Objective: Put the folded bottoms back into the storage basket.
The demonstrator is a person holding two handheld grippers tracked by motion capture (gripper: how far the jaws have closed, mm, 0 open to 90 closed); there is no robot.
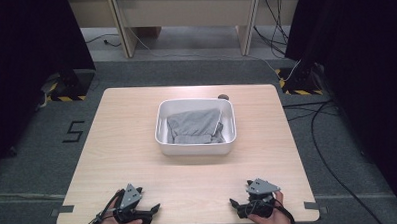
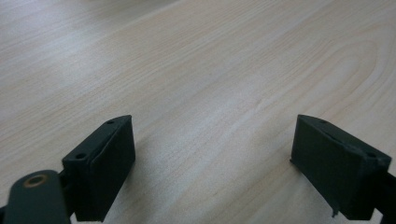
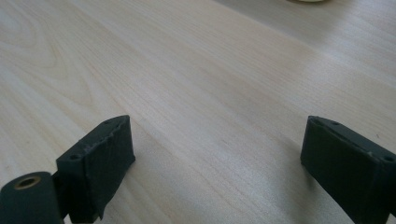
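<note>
A white plastic tub (image 1: 195, 148) stands at the middle of the light wooden table (image 1: 122, 139), and a folded grey cloth (image 1: 194, 124) lies inside it. My left gripper (image 1: 151, 209) rests low at the table's near left edge, held by a hand. Its jaws stand wide open over bare wood in the left gripper view (image 2: 212, 154). My right gripper (image 1: 236, 204) sits at the near right edge, also in a hand. In the right gripper view (image 3: 215, 154) its jaws are open with nothing between them. Both grippers are well short of the tub.
A small dark round object (image 1: 223, 96) sits on the table just behind the tub. Black curtains flank both sides. Cables (image 1: 317, 138) run over the carpet at the right, and stand feet with yellow-black tape (image 1: 298, 86) stand past the far corners.
</note>
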